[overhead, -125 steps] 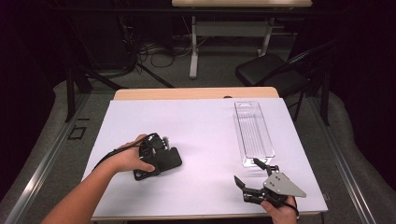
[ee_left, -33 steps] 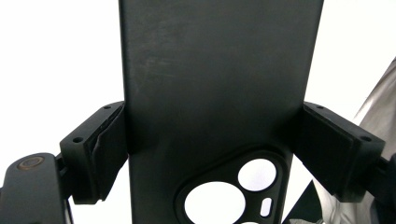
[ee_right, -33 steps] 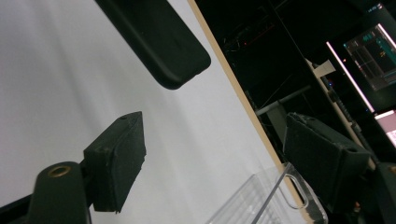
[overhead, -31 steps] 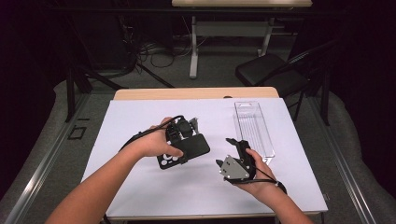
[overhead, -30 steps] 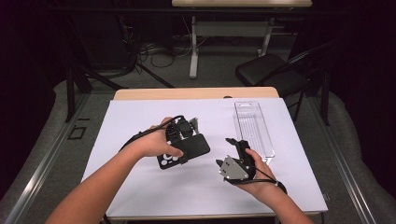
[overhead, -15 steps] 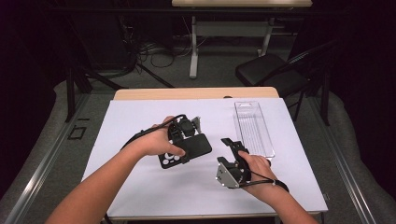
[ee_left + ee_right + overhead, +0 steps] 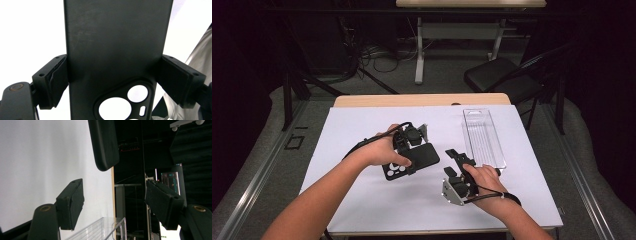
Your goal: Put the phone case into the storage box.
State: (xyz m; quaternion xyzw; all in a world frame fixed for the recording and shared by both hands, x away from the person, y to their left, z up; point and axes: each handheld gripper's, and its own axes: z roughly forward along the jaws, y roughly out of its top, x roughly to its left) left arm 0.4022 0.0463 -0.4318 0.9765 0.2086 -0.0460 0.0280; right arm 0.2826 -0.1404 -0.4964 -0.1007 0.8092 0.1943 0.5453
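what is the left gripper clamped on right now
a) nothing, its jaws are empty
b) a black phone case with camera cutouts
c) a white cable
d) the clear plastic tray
b: in the left gripper view the left gripper has both jaws pressed against the long edges of the flat black phone case with camera cutouts, while the clear plastic tray lies apart on the white table.

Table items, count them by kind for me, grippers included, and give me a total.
Grippers: 2, the left gripper and the right gripper
Black phone case: 1, clamped in the left gripper
Clear plastic tray: 1
Total: 4
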